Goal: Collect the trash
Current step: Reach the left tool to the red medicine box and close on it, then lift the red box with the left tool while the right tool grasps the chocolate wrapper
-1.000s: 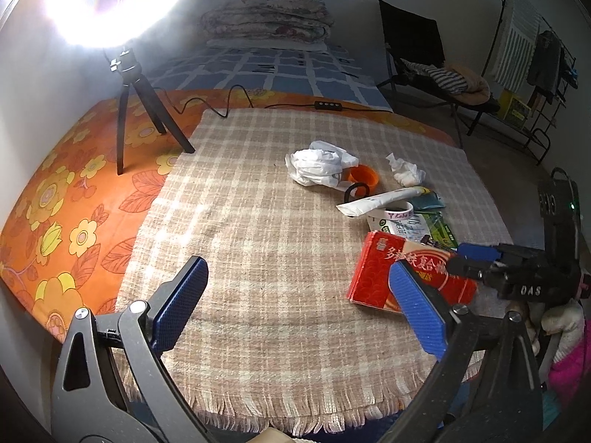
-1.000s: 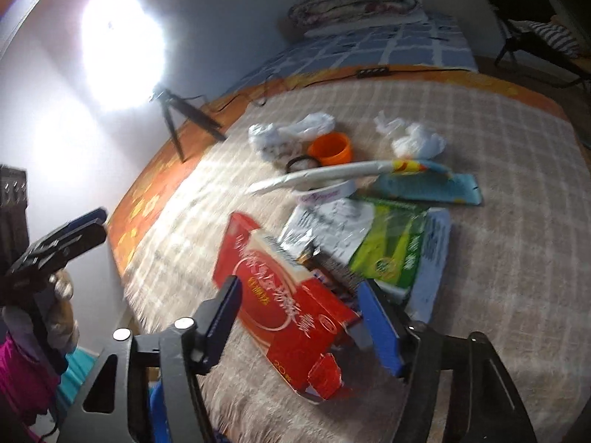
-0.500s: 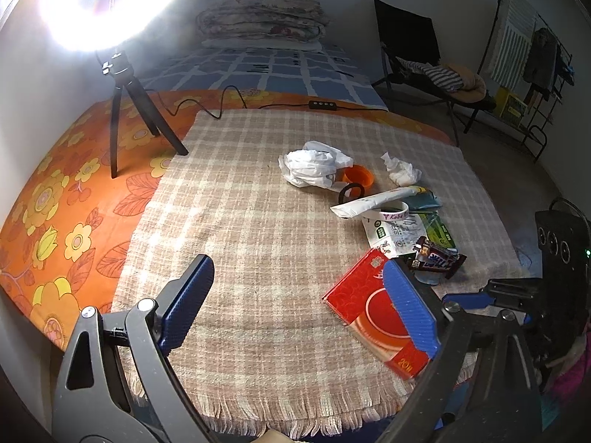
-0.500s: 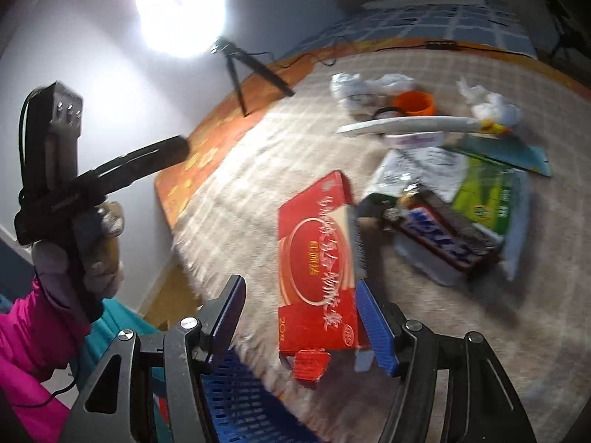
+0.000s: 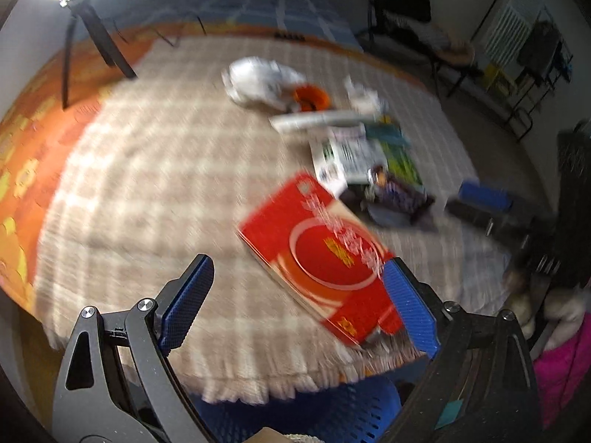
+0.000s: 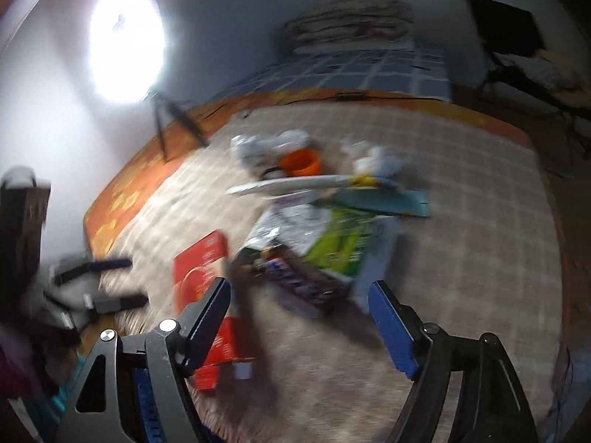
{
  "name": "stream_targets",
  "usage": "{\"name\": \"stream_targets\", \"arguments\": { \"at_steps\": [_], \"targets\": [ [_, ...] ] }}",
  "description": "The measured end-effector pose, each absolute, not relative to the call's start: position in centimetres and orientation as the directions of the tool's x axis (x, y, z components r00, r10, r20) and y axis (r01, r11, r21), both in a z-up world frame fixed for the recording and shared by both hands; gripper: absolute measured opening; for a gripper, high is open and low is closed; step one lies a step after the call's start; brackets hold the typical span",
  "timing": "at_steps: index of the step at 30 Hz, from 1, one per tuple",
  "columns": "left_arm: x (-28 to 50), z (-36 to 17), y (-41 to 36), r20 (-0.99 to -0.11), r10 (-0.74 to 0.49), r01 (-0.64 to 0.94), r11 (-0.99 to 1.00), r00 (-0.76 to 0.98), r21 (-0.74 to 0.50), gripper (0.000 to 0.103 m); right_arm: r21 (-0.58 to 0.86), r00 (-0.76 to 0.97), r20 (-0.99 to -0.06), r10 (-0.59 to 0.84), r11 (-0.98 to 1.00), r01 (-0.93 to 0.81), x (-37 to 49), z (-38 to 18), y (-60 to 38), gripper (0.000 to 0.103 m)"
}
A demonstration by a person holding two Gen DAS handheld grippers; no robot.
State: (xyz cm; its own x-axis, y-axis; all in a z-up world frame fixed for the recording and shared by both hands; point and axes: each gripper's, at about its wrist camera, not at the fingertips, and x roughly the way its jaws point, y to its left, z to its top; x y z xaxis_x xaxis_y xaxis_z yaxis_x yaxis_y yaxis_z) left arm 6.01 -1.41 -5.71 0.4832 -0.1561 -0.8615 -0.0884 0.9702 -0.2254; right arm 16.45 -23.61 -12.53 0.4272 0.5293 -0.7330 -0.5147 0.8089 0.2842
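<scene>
A flat red box [image 5: 321, 254] lies on the plaid blanket [image 5: 147, 184], its near corner over the fringed front edge. My left gripper [image 5: 297, 264] hovers open just in front of it, the box beside its right finger. My right gripper [image 6: 300, 286] is open above a dark candy wrapper [image 6: 299, 280], touching nothing. Behind lie a green-and-white packet [image 6: 343, 247], a teal packet [image 6: 384, 199], a long white wrapper [image 5: 317, 122], an orange cup [image 5: 310, 96], a white plastic bag [image 5: 258, 81] and a crumpled tissue [image 5: 364, 98]. Both views are motion-blurred.
A blue perforated basket [image 5: 332, 406] sits below the blanket's front edge. A lamp tripod [image 5: 92, 33] stands on the orange floral sheet at the back left. A chair [image 5: 399, 3] and a drying rack [image 5: 535, 48] stand beyond the bed. A pink sleeve [image 5: 565, 361] is at right.
The red box has slid and turned toward the blanket's front edge. My right gripper has swung back right, over the candy wrapper. My left gripper has closed in on the box.
</scene>
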Motion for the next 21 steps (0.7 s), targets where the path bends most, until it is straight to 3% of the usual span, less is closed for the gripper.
{"name": "stream_targets", "arguments": {
  "at_steps": [11,18,21],
  "targets": [
    [8.6,-8.2,-2.8,-0.885,-0.207,-0.249,0.91,0.417,-0.331,0.095,0.311,0.452,-0.719,0.528,0.826,-0.47,17.1,-11.9,-25.6,0.08],
    [11.4,-10.4,-6.1,-0.937,0.015,-0.222,0.973,0.349,-0.067,0.098,0.308,0.454,-0.717,0.529,0.824,-0.475,16.8,-11.6,-25.6,0.08],
    [11.8,-11.2,-6.4,-0.933,0.027,-0.239,0.969,0.36,-0.064,0.103,0.291,0.449,-0.724,0.523,0.822,-0.489,16.8,-11.8,-25.1,0.08]
  ]
}}
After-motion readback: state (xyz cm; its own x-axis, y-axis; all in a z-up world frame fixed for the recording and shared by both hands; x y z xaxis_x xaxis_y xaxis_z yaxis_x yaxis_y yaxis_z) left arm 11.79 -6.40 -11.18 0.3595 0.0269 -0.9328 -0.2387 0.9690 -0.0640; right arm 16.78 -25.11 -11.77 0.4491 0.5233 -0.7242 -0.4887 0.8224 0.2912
